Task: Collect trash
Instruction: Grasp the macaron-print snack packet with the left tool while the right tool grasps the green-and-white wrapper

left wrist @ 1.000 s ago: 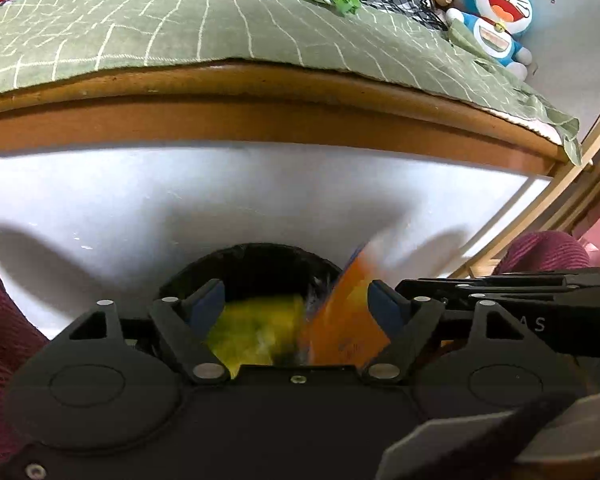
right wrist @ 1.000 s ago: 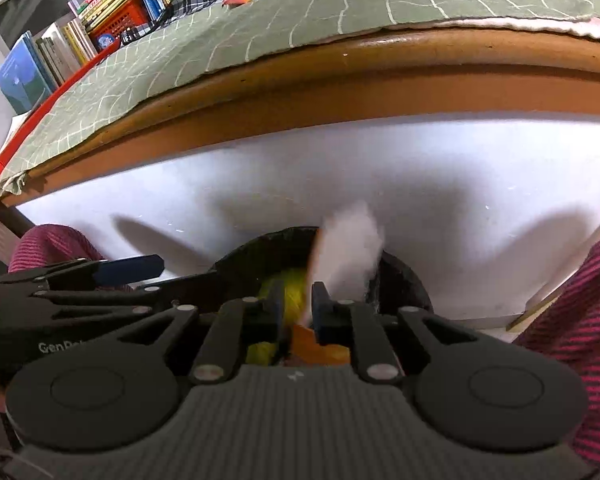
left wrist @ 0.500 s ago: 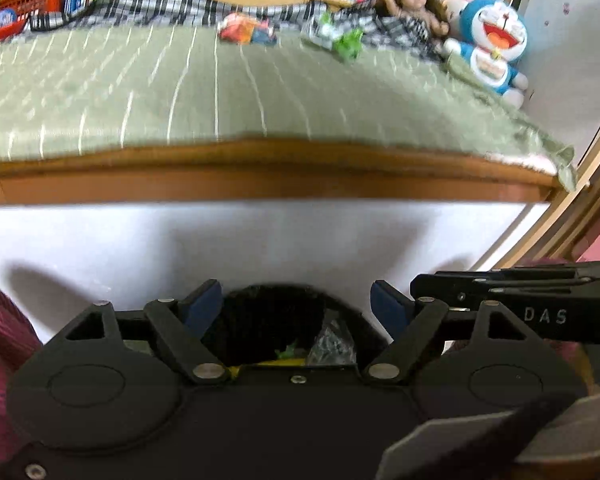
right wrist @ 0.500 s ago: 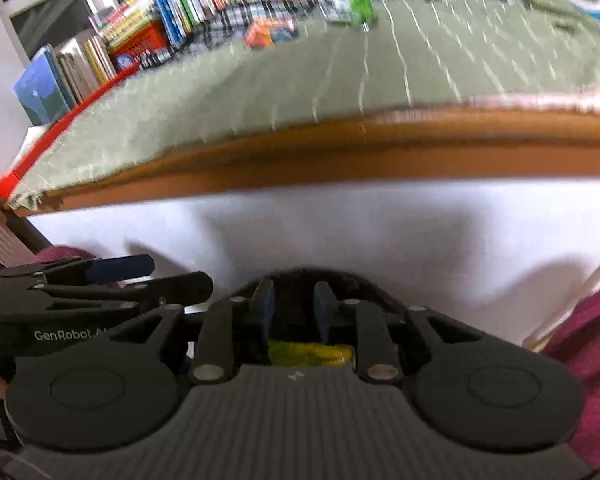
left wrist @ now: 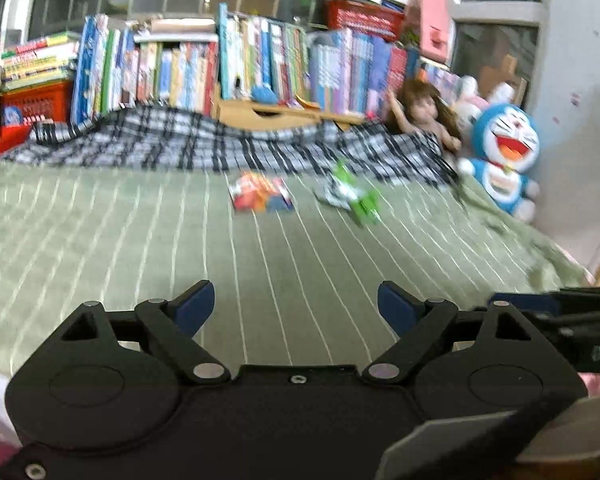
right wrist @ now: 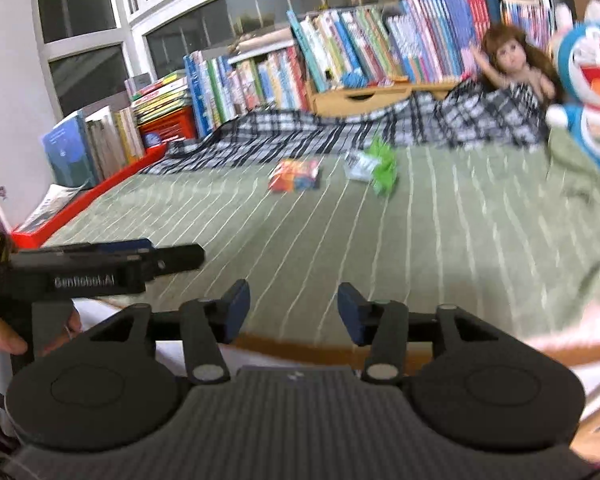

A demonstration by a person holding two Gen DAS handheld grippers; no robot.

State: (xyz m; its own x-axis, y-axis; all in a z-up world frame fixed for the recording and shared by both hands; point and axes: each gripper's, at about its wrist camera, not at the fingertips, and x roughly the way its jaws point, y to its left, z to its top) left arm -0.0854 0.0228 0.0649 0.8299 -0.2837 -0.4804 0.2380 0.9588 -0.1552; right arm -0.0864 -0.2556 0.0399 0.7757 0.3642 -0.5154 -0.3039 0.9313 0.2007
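Both grippers had risen from the bin, out of view by then, to face the bed (left wrist: 100, 232). The left gripper (left wrist: 296, 304) gaped wide and empty; the right gripper (right wrist: 294, 306), pinched nearly shut a moment before, had parted and held nothing. An orange wrapper (left wrist: 260, 197) and a green wrapper (left wrist: 354, 197) lay side by side far across the bed, near the plaid blanket (left wrist: 160, 140).

Even indoor light, motion blur

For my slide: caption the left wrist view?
Open left gripper faces orange wrapper and green wrapper on the bed.
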